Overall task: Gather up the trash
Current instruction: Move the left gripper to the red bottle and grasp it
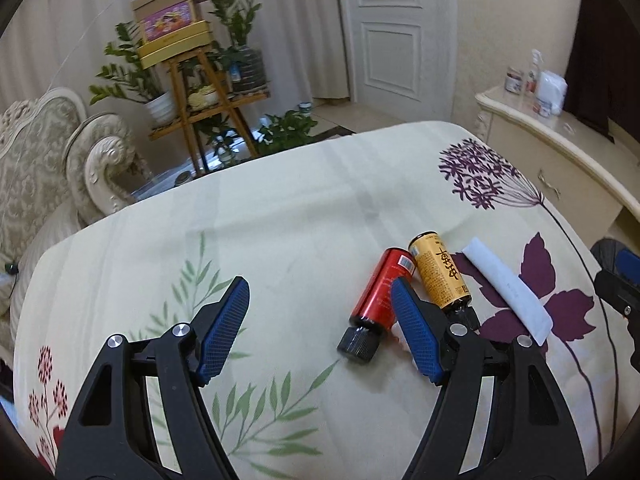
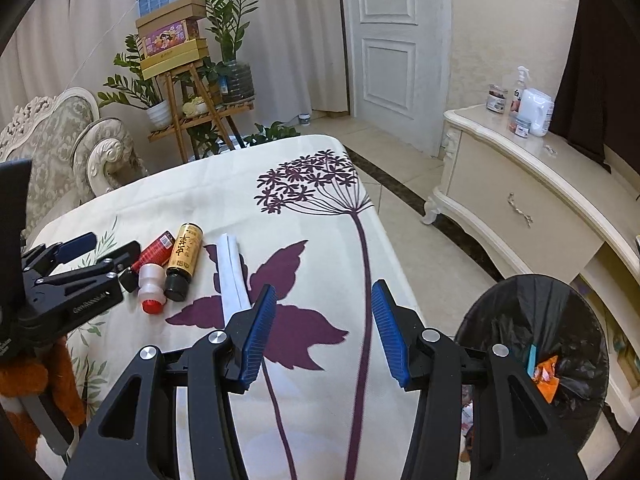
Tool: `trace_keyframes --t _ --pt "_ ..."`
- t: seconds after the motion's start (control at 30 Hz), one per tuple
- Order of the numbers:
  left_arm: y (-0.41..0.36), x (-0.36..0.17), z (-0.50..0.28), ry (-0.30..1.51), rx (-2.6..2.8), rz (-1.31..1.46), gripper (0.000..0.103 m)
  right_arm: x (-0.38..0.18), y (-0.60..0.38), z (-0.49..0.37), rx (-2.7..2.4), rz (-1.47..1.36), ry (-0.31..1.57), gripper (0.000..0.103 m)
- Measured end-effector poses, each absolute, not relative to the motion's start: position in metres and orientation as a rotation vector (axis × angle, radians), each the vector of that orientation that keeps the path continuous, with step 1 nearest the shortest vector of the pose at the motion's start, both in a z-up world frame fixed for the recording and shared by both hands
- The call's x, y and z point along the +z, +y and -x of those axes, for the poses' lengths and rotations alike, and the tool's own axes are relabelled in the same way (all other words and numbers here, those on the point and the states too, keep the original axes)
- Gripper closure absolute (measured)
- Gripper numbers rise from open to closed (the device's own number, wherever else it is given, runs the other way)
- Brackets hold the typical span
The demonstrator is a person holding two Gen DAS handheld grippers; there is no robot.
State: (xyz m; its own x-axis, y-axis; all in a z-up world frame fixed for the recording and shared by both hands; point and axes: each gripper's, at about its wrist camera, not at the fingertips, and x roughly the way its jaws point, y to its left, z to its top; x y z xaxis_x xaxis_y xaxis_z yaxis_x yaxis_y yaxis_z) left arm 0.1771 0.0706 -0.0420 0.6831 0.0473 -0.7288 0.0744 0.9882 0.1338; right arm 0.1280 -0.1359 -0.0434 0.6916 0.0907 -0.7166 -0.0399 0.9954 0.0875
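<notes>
Partly done: wrappers lie in the black-lined round bin point(image 2: 532, 344), while red bottle point(image 1: 380, 292), gold bottle point(image 1: 440, 276), small white red-capped bottle point(image 2: 151, 285) and white paper strip point(image 1: 508, 288) remain near the floral-clothed counter's point(image 1: 280, 220) right edge, left claw point(image 1: 320, 320) and right claw point(image 2: 323, 332) both agape and empty.

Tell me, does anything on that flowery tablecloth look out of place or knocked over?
Yes. Three small bottles lie on their sides together: a red bottle, a gold bottle and a white bottle with a red cap. A white paper strip lies beside them.

Right gripper point(image 2: 324, 332) hangs spread over the tablecloth point(image 2: 312, 208). Red bottle point(image 2: 158, 250), gold bottle point(image 2: 185, 254) lie touching; white strip point(image 2: 232, 272) beside. Lined bin point(image 2: 532, 344) at right.
</notes>
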Motion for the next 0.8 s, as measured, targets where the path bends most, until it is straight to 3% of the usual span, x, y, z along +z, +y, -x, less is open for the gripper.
trace_keyframes --t 0.2,0.43,0.57,0.8 --pt "0.073 -0.050 -0.186 0.852 -0.062 -0.139 0.033 -0.048 -0.127 -0.133 0.088 -0.058 0.817 0.053" --pt "0.077 -0.056 -0.193 0.884 -0.104 -0.087 0.048 -0.051 -0.119 -0.136 0.102 -0.052 0.828 0.053" --pt "0.076 -0.060 -0.196 0.895 -0.112 -0.072 0.050 -0.052 -0.113 -0.136 0.113 -0.042 0.830 0.053" --pt "0.080 -0.067 -0.198 0.909 -0.116 -0.058 0.078 -0.048 -0.099 -0.140 0.140 -0.020 0.824 0.053"
